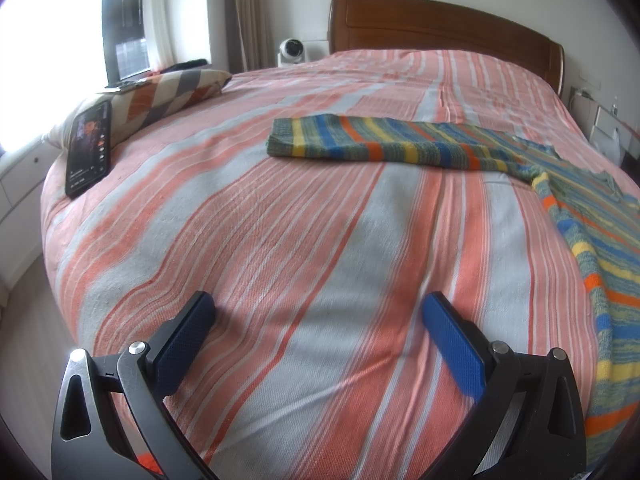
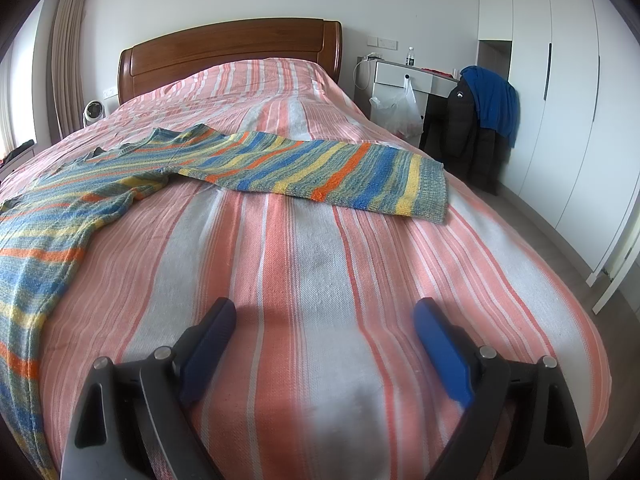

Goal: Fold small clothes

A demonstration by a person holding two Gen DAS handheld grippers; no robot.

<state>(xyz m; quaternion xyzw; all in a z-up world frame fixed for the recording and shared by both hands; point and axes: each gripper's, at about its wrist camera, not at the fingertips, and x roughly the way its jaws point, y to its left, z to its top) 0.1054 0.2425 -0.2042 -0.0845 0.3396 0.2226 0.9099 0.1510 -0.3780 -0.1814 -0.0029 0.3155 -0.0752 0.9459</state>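
- Left hand-held gripper (image 1: 316,308) hangs low over the striped bed cover (image 1: 280,240), jaws spread wide, grasping nothing.
- Right hand-held gripper (image 2: 324,312) likewise released above the cover.
- Striped knit sweater (image 1: 400,144) lies flat on the bed, at one o'clock from the left gripper and eleven o'clock from the right; one sleeve reaches toward a phone (image 1: 89,148) at ten o'clock.
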